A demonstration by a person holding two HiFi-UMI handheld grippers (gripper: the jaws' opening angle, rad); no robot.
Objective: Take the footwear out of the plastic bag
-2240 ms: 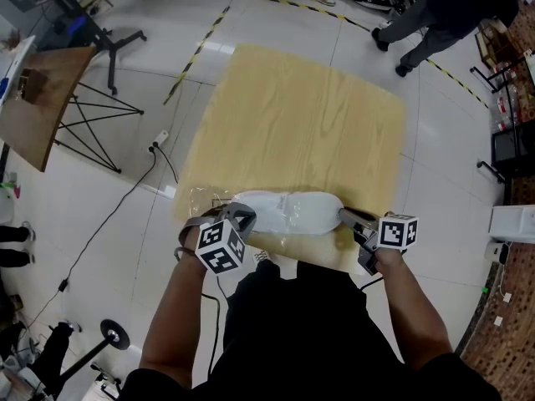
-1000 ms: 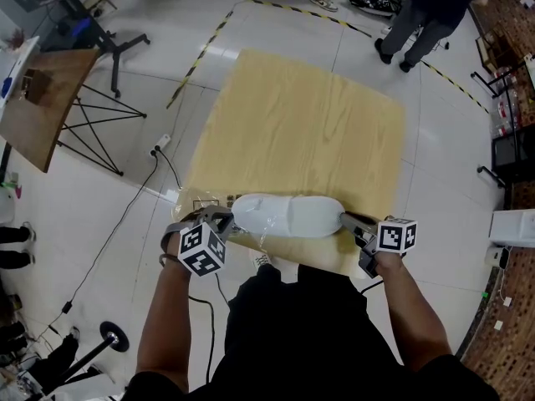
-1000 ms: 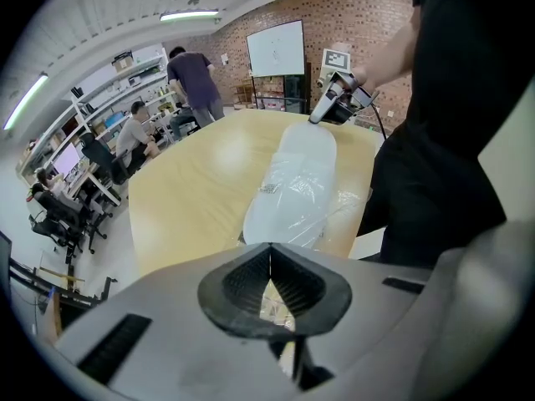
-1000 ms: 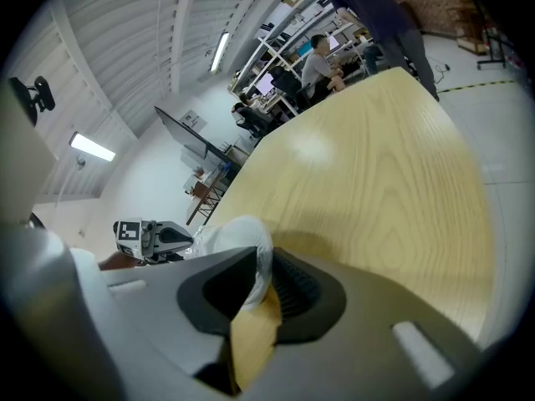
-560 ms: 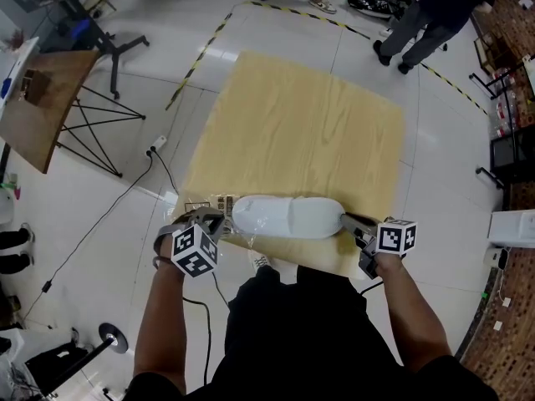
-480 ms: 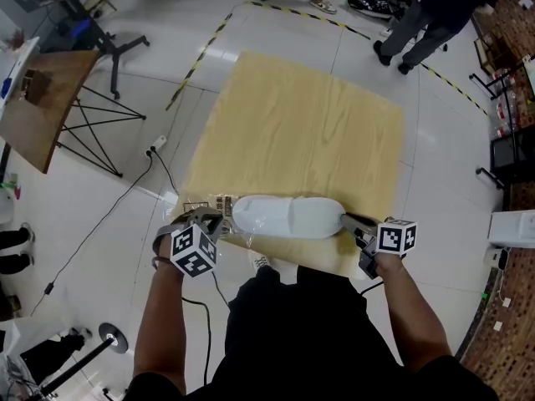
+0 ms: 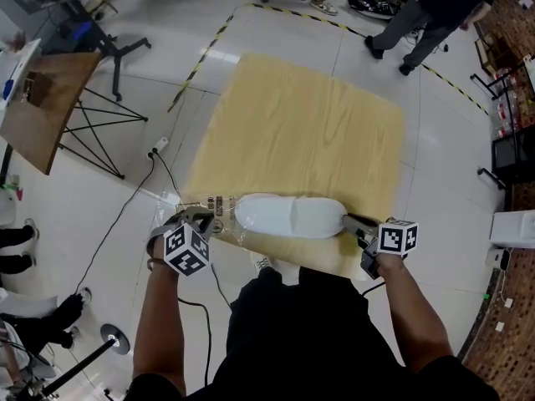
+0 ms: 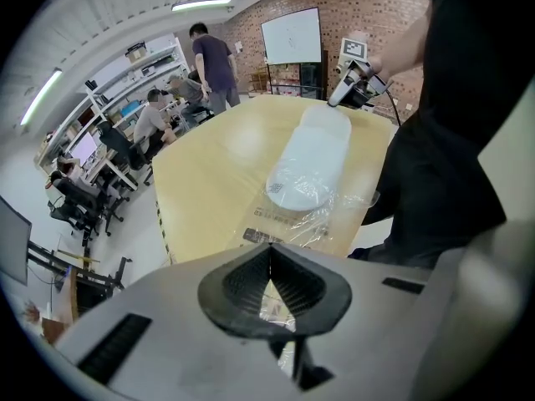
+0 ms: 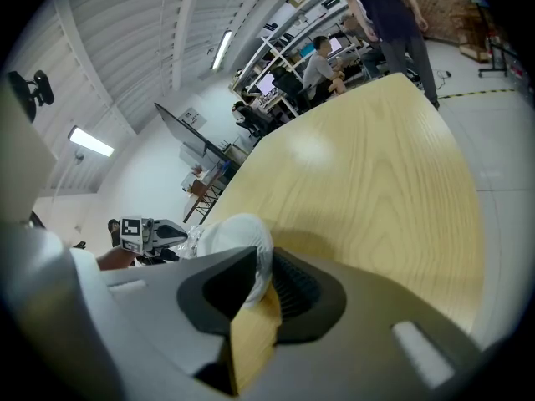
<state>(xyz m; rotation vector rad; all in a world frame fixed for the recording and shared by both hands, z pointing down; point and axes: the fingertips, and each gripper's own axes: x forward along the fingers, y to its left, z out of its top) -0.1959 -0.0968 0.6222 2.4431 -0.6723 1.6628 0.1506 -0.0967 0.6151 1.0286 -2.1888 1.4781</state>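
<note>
Surface: a pale wood-grain table [image 7: 309, 124], bare except for the task's things at its near edge. It stands on a glossy white tiled floor [image 7: 125, 199].

The white shoe [image 7: 288, 217] lies lengthwise, left to right, along the near edge. Its left end sits under the crinkled film of the clear plastic bag [image 7: 219, 210], and the rest looks uncovered. The bag lies flat at the table's near left corner, printed labels up.

Left gripper [image 7: 206, 218]: the tongs are pinched together on the bag's film, just left of the shoe. Right gripper [image 7: 348, 220]: the tongs are about half closed on the shoe's right end, and we see white material between the pads.

Room: a yellow-and-black tape line [image 7: 199, 50] runs round the far side of the table. A tilted wooden side table [image 7: 46, 98] on thin black legs stands to the far left. A power strip [image 7: 159, 144] with its cable lies on the floor between the two tables. A person [image 7: 426, 11] stands at the far right. The left gripper view shows a brick wall [image 8: 376, 7], a whiteboard [image 8: 291, 35] and people seated at desks [image 8: 155, 119].
</note>
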